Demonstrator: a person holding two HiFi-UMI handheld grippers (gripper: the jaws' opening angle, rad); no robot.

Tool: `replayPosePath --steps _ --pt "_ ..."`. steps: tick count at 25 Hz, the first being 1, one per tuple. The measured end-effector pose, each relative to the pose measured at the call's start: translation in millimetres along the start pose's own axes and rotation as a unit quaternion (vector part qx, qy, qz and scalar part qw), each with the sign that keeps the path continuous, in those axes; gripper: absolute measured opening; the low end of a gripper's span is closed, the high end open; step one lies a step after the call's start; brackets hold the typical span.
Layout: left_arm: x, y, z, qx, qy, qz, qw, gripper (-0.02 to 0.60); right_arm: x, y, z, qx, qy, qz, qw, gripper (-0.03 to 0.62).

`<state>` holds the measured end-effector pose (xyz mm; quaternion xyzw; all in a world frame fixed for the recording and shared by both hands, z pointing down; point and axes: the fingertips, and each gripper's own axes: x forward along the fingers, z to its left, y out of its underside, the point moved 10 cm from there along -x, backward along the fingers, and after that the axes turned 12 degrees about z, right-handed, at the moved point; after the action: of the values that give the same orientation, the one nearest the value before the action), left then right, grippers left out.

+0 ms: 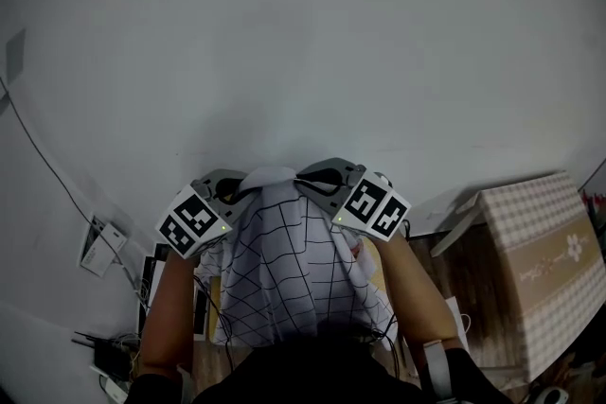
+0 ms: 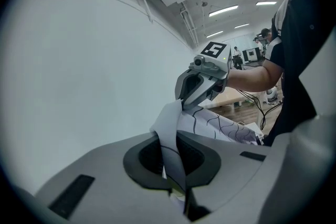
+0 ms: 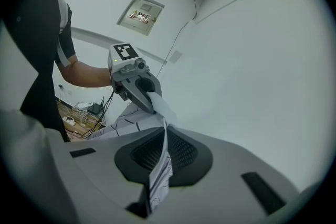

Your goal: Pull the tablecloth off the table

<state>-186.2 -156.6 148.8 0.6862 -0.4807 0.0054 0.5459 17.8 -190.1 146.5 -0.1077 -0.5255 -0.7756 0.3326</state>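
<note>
At the wall [image 1: 303, 33]: tablecloth [image 1: 284, 270] held aloft.
Left tongs [image 1: 237, 192] and right tongs [image 1: 317, 183] each clamp its top edge; removal appears complete.

We are missing the tablecloth's [image 1: 284, 270] lower hem, hiding behind our dark shirt [image 1: 303, 376]; the checked table [image 1: 549, 251] is running off frame.

You hold two grippers, the left gripper [image 1: 230, 189] and the right gripper [image 1: 327, 178], with two marker cubes, one on each [image 1: 192, 220] [image 1: 374, 205]. One grid-patterned tablecloth [image 1: 284, 270] shows. Your two forearms [image 1: 170, 317] [image 1: 417, 293] show. One surface [image 1: 540, 241] under a checked cover stands at right.
</note>
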Motion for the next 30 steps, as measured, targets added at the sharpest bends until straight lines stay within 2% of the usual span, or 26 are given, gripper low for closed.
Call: replayPosePath --steps 7,20,27,30 --pt "-21 -31 20 0.026 -0.021 -0.02 0.9992 0.018 -20 -34 -24 -0.015 0.031 -0.029 0.999 0.028" --pt "-50 -79 50 0.046 -0.056 -0.043 0.9964 0.018 -54 -81 -53 -0.051 0.058 -0.061 0.995 0.028" --pt "-71 -123 101 0.07 -0.081 -0.061 0.9924 0.017 -68 -121 -100 -0.05 0.068 -0.094 0.992 0.028" --pt "-85 -144 106 0.083 -0.098 -0.076 0.9888 0.017 -84 -133 -105 -0.057 0.079 -0.11 0.989 0.028"
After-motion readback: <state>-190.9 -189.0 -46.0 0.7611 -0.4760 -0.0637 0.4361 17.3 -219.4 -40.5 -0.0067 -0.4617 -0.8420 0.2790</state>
